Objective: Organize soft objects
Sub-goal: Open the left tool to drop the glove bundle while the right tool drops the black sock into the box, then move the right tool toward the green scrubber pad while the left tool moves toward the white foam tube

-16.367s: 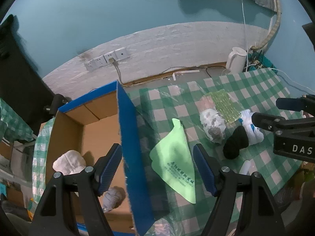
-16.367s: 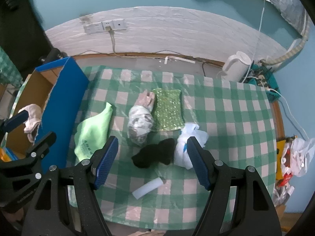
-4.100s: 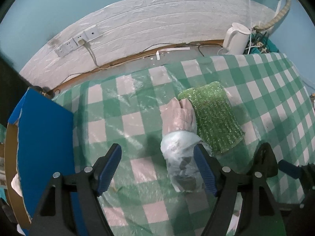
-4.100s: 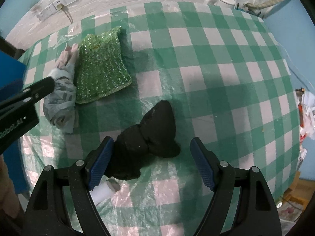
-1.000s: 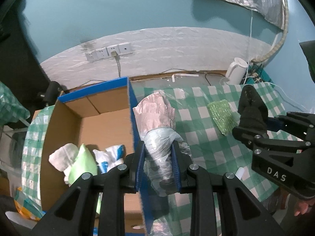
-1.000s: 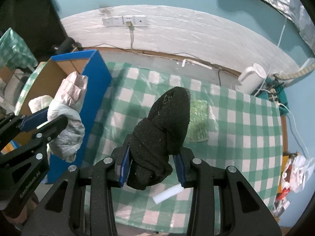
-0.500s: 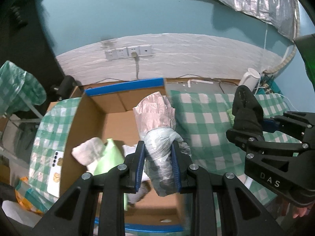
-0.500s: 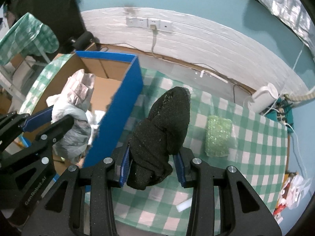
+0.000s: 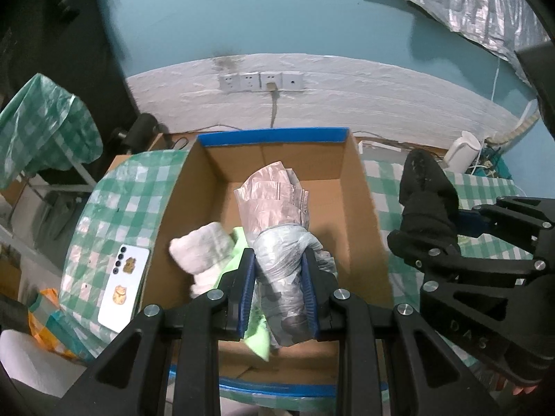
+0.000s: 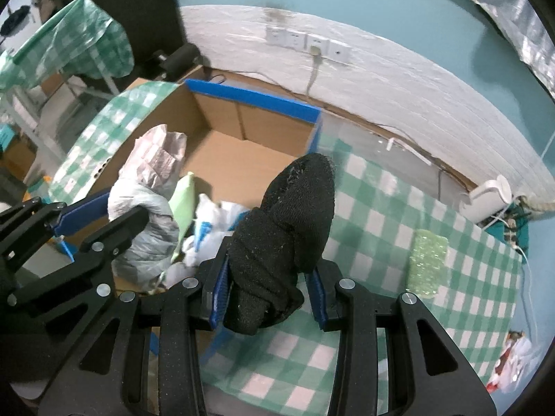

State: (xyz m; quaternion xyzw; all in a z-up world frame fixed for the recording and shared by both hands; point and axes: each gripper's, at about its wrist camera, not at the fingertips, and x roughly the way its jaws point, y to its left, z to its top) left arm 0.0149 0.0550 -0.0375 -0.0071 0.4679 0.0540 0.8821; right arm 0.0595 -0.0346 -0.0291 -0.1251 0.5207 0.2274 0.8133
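My left gripper [image 9: 279, 277] is shut on a grey and pink plastic bag bundle [image 9: 277, 215] and holds it above the open cardboard box [image 9: 357, 180] with blue edges. Inside the box lie a white cloth [image 9: 203, 253], a light green cloth [image 9: 237, 246] and a white and blue item [image 10: 211, 222]. My right gripper [image 10: 267, 284] is shut on a black sock bundle [image 10: 291, 218], over the box's right wall and the checked table. The bag bundle [image 10: 145, 190] also shows in the right wrist view, and the sock [image 9: 426, 201] in the left wrist view.
A green bubble-wrap pad [image 10: 426, 263] lies on the green checked tablecloth [image 10: 381, 215] right of the box. A white phone [image 9: 123, 287] lies on the checked surface left of the box. A white kettle [image 9: 463, 150] stands by the back wall. Wall sockets [image 9: 262, 81] sit behind the box.
Both grippers have swung left with their loads. The left one with the bag bundle is now over the middle of the box; the right one with the sock has neared the box's right wall.
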